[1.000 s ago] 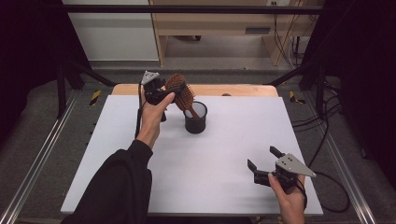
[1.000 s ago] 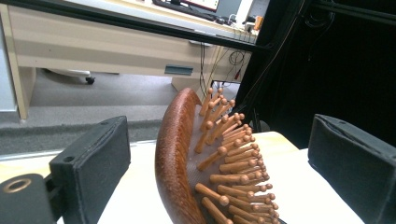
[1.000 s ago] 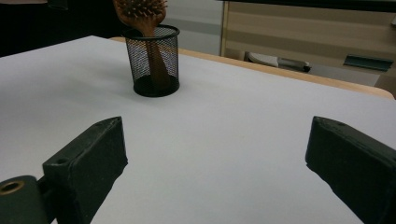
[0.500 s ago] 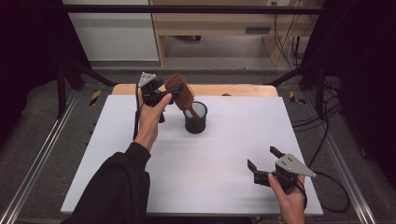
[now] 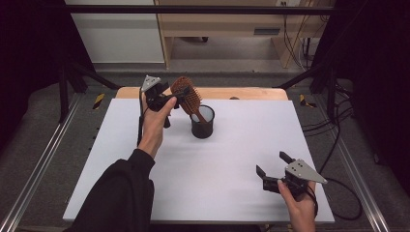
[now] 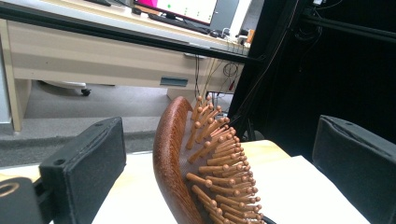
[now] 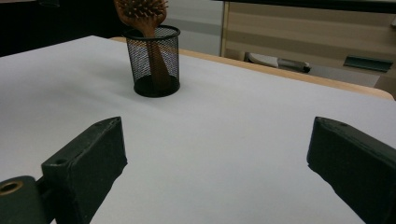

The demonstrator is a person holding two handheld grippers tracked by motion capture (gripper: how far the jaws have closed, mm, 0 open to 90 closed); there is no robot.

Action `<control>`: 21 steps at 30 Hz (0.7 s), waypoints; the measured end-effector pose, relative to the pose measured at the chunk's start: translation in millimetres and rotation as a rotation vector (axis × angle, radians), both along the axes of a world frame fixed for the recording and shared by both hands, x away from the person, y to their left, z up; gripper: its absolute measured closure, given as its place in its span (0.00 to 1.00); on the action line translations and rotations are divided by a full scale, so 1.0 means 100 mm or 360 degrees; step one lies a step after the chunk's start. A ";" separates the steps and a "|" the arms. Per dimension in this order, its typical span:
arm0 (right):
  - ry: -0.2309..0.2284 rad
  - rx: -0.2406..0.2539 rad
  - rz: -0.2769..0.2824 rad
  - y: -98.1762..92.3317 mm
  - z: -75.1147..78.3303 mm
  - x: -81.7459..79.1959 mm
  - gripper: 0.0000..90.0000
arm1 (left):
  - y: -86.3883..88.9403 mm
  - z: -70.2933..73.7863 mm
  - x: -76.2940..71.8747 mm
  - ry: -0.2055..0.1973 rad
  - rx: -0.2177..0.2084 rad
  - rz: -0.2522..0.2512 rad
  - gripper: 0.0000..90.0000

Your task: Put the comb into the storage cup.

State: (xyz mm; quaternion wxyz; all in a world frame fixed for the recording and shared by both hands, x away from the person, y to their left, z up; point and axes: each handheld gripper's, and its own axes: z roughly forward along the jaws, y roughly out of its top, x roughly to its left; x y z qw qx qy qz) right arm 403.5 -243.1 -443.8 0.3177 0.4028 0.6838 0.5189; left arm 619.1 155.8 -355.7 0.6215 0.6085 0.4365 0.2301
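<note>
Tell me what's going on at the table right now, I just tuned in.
A person works with a gripper in each hand. The wooden hairbrush stands handle-down in the black mesh cup, leaning toward the left gripper. That gripper's jaws have just been opening and now stand wide on either side of the brush head without pressing it. The right gripper is open too, over the white table near the front right, holding nothing.

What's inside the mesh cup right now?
The hairbrush stands handle-down in the mesh cup, its head sticking out above the rim. Through the mesh the handle reaches toward the bottom; its tip is lost against the dark base.
</note>
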 end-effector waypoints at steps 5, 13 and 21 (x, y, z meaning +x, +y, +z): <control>-0.0001 0.0002 -0.0001 0.00 0.00 0.00 0.05 | 0.00 0.00 -0.01 -0.0011 -0.0001 0.0003 0.03; 0.0001 0.0002 0.0002 0.00 0.00 0.00 0.05 | -0.02 0.01 -0.05 -0.0010 0.0018 0.0011 0.03; -0.0003 0.0009 -0.0004 -0.01 0.00 0.00 0.04 | 0.01 0.00 -0.10 -0.0019 0.0055 0.0031 0.03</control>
